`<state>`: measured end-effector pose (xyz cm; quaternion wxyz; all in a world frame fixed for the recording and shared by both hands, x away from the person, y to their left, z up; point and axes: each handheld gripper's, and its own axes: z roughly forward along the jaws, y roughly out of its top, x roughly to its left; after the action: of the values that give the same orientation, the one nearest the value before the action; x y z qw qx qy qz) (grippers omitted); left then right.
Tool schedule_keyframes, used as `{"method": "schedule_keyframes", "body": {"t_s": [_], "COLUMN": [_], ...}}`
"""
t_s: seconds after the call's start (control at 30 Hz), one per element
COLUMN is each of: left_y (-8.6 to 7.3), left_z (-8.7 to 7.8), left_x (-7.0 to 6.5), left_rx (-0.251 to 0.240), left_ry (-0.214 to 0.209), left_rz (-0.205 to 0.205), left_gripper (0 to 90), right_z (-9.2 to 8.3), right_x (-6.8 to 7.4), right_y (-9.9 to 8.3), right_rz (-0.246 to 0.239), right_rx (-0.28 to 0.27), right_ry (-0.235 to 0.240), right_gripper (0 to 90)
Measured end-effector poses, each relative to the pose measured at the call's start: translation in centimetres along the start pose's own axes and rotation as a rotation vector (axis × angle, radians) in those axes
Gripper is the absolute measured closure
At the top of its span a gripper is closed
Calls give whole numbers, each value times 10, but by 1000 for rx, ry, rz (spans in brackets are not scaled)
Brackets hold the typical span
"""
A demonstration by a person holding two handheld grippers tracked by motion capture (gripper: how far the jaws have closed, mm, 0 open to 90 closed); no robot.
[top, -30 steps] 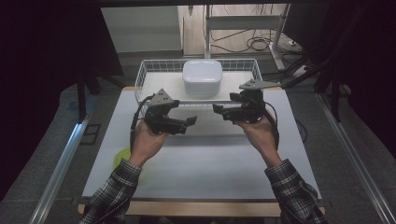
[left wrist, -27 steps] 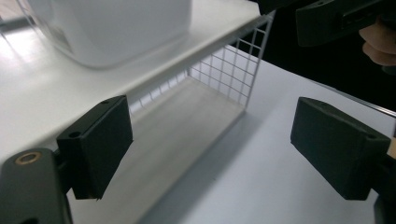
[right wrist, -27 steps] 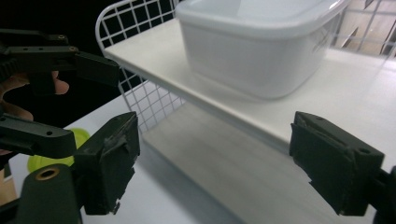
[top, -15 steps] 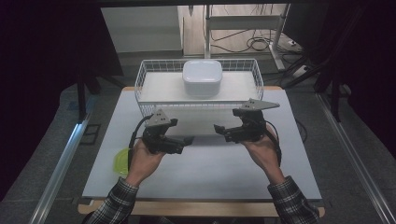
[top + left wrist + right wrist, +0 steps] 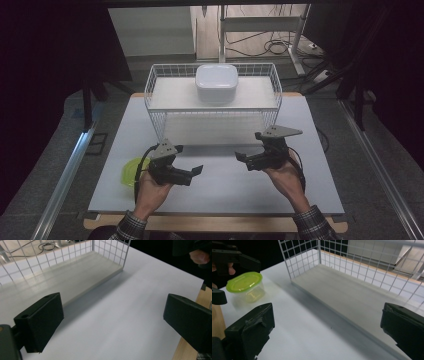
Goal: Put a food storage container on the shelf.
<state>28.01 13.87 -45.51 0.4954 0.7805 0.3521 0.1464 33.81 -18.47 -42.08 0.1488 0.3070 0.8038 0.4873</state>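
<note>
Facing each other, left hand-held gripper (image 5: pixel 196 171) and right hand-held gripper (image 5: pixel 241 157) gape (nothing between) — before wire basket (image 5: pixel 165 117).

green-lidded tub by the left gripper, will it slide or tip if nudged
The green-lidded tub looks clear, thin plastic and empty, so probably light. It is squat with a flat base, so likelier to slide on the smooth white table than tip.

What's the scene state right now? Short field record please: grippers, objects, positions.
left gripper: open, nothing between jaws, jaws just been opening
right gripper: open, nothing between jaws, jaws just been opening
green-lidded container: upright on table, lid on, beside the left gripper
wire basket: far half of table
white lidded box: inside wire basket, at its far side
table: white mat
</note>
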Motion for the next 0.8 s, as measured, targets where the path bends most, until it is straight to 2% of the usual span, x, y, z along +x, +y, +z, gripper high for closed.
{"method": "schedule_keyframes", "body": {"t_s": [0.07,0.13,0.23,0.33,0.4,0.47,0.67,0.8], "left_y": [-4,-13,-19,-31,-38,-40,-58,-59], "left_z": [0,0,0,2,3,3,5,7], "left_x": [-1,-3,-5,-13,-16,-17,-14,-14], "left_rx": [9,19,19,57,65,67,89,103], "left_ry": [3,20,26,76,88,85,64,74], "left_rz": [2,16,25,104,124,120,66,68], "left_gripper": [25,26,26,24,23,23,24,26], "right_z": [0,-2,-2,-2,-2,-2,-2,1], "right_x": [1,3,4,5,6,7,14,16], "right_y": [-4,-17,-31,-43,-50,-53,-75,-80], "right_rz": [3,1,4,13,15,15,18,14], "right_rx": [3,15,11,18,27,32,74,99], "right_ry": [-1,2,12,16,18,17,35,36], "right_gripper": [0,0,0,0,0,0,0,0]}}
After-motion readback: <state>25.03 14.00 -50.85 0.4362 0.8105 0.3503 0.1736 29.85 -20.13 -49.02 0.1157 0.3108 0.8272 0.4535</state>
